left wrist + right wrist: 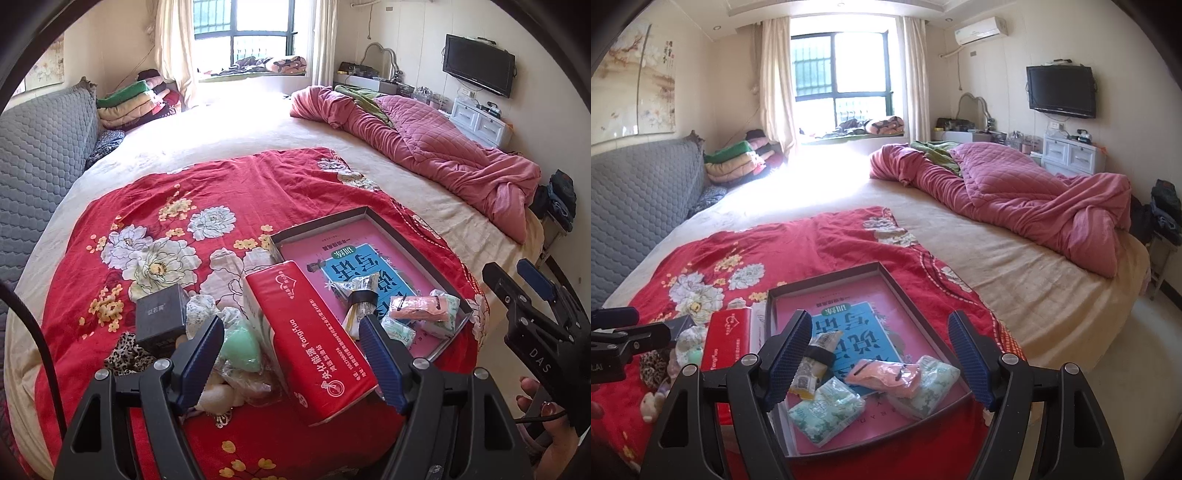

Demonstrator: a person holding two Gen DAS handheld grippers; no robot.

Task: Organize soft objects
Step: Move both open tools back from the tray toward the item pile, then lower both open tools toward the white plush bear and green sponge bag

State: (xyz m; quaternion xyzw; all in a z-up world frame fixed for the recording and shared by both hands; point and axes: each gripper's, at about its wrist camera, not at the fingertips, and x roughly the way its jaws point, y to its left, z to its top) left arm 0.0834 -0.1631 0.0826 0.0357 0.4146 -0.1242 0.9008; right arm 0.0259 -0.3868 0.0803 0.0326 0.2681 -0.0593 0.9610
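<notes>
light: daylight from window point(842, 70) | glare: bed point(827, 173) blown out | edges: fisheye bending, dark vignette

Everything sits on a bed, and the red tissue box point(314, 343) is the thing to orient by. It lies on a red floral blanket point(177, 206), and the left gripper point(291, 350) hangs over it with jaws spread wide, nothing pinched. Just left of the box there's a mint green sponge point(242, 350), and further left a small black box point(162, 314) on a leopard-print cloth point(127, 356). Right of the box is a shallow dark tray point(325, 221) holding a blue book point(354, 266), a pink pouch point(419, 308) and small tissue packets point(448, 314). The right gripper point(524, 288) pokes in at the far right edge.
</notes>
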